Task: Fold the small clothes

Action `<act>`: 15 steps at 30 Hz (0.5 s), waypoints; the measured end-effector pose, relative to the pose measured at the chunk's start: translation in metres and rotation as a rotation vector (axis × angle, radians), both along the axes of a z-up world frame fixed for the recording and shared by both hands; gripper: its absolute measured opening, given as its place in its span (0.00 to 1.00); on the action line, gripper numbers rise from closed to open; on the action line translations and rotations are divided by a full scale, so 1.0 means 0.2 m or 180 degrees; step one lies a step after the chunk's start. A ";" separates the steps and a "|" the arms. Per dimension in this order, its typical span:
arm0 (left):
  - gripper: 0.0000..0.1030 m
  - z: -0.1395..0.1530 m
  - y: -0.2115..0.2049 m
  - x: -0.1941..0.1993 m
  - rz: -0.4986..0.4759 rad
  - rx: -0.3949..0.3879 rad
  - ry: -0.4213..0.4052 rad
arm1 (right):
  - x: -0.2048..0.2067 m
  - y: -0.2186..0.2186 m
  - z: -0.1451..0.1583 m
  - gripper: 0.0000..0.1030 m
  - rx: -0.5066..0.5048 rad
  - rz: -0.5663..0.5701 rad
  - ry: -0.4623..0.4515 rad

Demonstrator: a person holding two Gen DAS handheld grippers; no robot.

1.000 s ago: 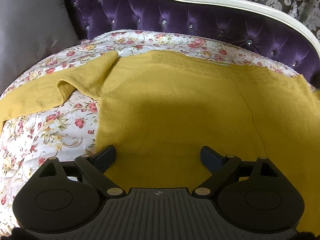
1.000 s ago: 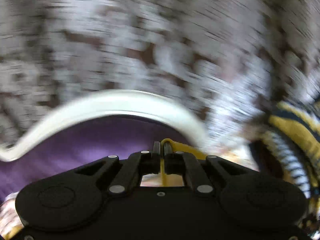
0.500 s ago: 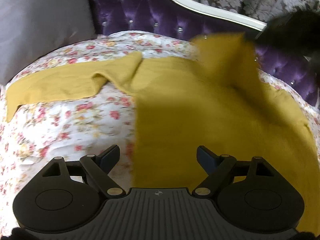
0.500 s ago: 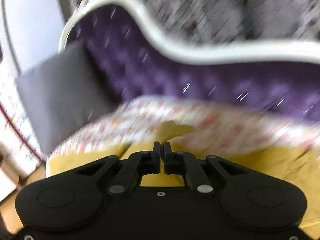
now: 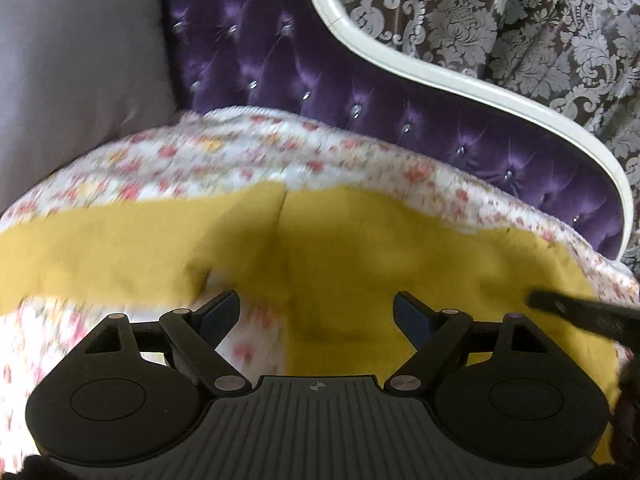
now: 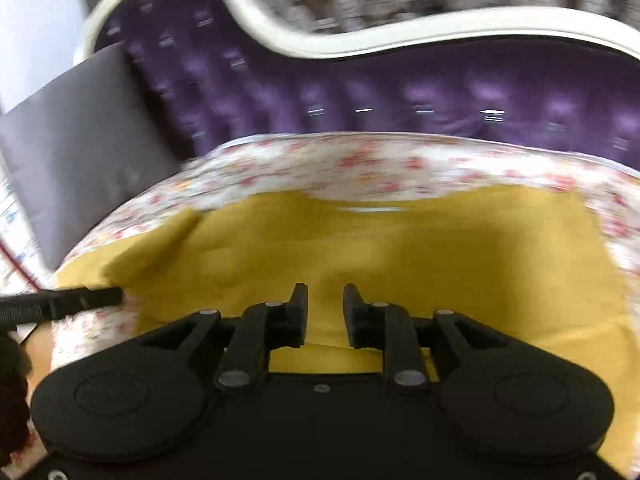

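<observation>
Matt mustard knit sweater (image 5: 360, 248) laid on printed floral cotton quilt (image 5: 248, 160). Purple headboard (image 5: 320, 64): glossy tufted velvet w/ crystal studs, edged by smooth cream-painted trim (image 5: 440, 76). Grey pillow (image 5: 76, 68): matt cloth.

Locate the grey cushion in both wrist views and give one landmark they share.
Left wrist: the grey cushion fills the upper left corner, left of the purple headboard.
Right wrist: the cushion leans at the left edge, above the yellow garment's left end.
Shared landmark: the white curved frame topping the headboard.
</observation>
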State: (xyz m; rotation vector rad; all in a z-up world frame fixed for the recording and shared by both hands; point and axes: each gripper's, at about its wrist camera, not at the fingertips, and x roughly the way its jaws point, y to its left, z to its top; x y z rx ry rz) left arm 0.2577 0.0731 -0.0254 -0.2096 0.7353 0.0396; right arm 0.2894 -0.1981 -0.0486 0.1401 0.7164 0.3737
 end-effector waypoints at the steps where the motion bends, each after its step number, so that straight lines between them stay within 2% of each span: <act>1: 0.81 0.00 -0.02 0.05 -0.0051 0.0042 -0.0007 | 0.00 -0.05 -0.01 0.31 0.0021 -0.0073 0.0013; 5: 0.81 -0.06 -0.06 0.26 -0.0119 0.0232 0.0232 | 0.01 -0.24 -0.01 0.31 0.0034 -0.0434 -0.0022; 7: 0.81 -0.13 -0.06 0.32 -0.0117 0.0262 0.0442 | 0.01 -0.32 -0.02 0.41 0.0052 -0.0594 -0.0043; 8: 0.81 -0.17 -0.07 0.36 -0.0106 0.0256 0.0578 | 0.01 -0.36 -0.02 0.42 0.0079 -0.0666 -0.0039; 10: 0.69 -0.23 -0.06 0.37 -0.0133 0.0135 0.0722 | 0.01 -0.42 -0.04 0.43 0.0133 -0.0746 -0.0016; 11: 0.61 -0.23 -0.07 0.35 -0.0118 0.0154 0.0619 | 0.02 -0.44 -0.05 0.43 0.0150 -0.0770 -0.0006; 12: 0.26 -0.22 -0.08 0.33 -0.0175 0.0113 0.0481 | 0.02 -0.46 -0.06 0.43 0.0157 -0.0789 -0.0003; 13: 0.08 -0.20 -0.08 0.32 -0.0277 0.0037 0.0390 | 0.02 -0.47 -0.06 0.43 0.0166 -0.0801 -0.0002; 14: 0.07 -0.18 -0.09 0.31 -0.0324 0.0001 0.0333 | 0.02 -0.48 -0.07 0.43 0.0182 -0.0812 0.0001; 15: 0.07 -0.15 -0.10 0.30 -0.0326 0.0067 0.0233 | 0.02 -0.49 -0.08 0.43 0.0203 -0.0822 0.0004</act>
